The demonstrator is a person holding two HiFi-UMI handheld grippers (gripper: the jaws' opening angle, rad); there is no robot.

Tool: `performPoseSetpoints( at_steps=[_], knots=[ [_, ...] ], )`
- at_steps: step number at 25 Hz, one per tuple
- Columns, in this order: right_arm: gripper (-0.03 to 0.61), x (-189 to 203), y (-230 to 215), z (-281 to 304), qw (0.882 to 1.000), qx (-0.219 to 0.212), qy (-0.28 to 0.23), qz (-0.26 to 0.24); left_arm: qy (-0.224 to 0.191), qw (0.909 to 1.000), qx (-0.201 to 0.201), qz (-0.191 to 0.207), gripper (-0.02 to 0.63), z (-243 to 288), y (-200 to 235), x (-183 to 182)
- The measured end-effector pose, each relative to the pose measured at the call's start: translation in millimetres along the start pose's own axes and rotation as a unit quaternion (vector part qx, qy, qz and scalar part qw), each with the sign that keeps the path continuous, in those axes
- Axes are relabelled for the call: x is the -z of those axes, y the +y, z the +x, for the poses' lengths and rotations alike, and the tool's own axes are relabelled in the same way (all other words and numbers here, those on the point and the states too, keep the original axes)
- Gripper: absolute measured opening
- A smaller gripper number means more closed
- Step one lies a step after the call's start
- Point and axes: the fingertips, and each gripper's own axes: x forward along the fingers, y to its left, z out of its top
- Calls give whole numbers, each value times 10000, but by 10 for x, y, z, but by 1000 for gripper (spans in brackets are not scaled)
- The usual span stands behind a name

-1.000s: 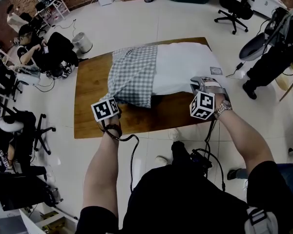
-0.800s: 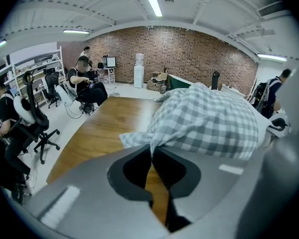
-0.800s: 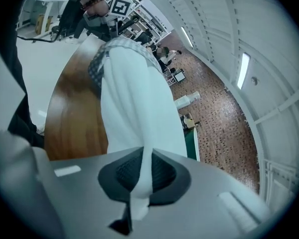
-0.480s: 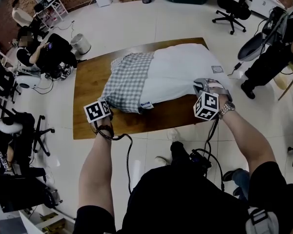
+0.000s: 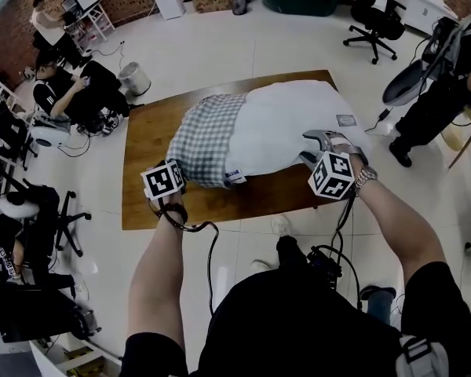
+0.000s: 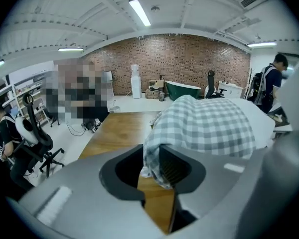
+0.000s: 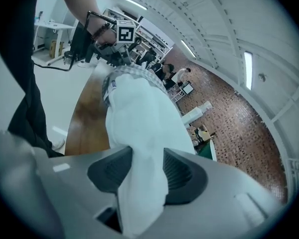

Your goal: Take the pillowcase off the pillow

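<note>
We see pillow across table, long axis left-right; checked pillowcase covers only its left end. Our left tongs, just opening, loosely straddle pillowcase hem; right tongs, just opening, loosely straddle pillow's near-right corner.

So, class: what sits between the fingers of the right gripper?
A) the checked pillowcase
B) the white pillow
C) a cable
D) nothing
B: the right gripper view shows the white pillow running between the fingers of the right gripper, which have just been opening. The checked pillowcase covers the pillow's other end.
</note>
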Motion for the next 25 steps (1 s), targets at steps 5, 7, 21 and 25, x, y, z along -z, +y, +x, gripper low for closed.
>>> performPoseSetpoints(
  at_steps=[5, 7, 21, 25],
  knots=[
    [222, -82, 142, -136, 9992, -336, -221, -70, -407, 9990, -21, 196, 110, -132, -165, -196],
    [229, -113, 236, -189, 9981, -533, -279, -94, -507, 9983, 54, 267, 110, -185, -234, -248],
    [227, -550, -259, -81, 9927, -1025, -367, 515, -572, 9943, 634, 640, 107, -243, -482, -880],
    [227, -623, -525, 92, 9902, -1163, -375, 676, -499, 9910, 830, 920, 104, -174, -642, -1149]
  ],
)
